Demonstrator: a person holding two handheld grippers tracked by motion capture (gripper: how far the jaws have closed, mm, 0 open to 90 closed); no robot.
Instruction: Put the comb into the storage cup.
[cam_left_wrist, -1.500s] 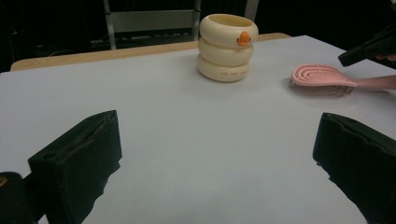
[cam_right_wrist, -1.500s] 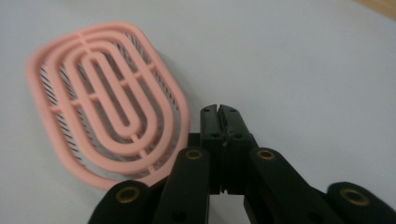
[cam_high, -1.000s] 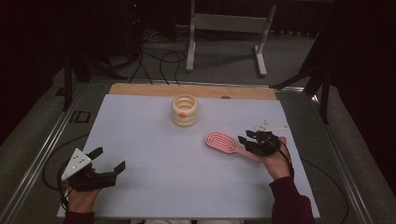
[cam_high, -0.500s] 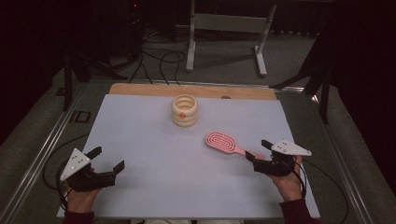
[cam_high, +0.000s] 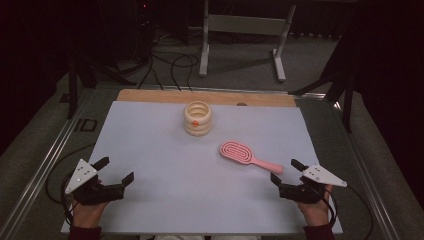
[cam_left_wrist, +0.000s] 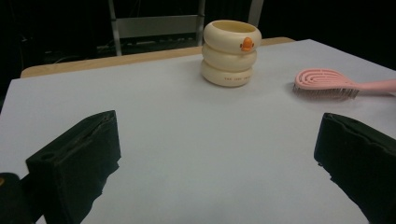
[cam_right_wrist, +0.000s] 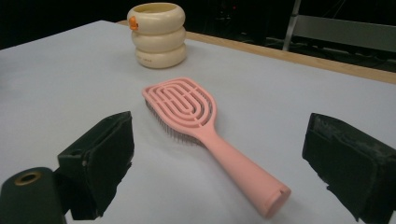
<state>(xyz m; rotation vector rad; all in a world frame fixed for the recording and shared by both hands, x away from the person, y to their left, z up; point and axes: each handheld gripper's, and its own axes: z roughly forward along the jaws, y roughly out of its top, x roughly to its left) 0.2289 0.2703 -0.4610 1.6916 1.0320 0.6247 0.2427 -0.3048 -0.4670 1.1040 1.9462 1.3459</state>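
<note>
Your worktop (cam_high: 150, 150) carries a pale sheet with two items on it. The cream ringed cup (cam_high: 198, 118) stands upright at 12 o'clock from the sheet's centre. The pink hairbrush (cam_high: 248, 156) lies bristles down at 3 o'clock, its handle pointing toward your right claw (cam_high: 286, 171), which sits just beside the handle tip, jaws wide apart and holding nothing. Your left claw (cam_high: 115, 171) rests at 8 o'clock, likewise wide open and empty.
</note>
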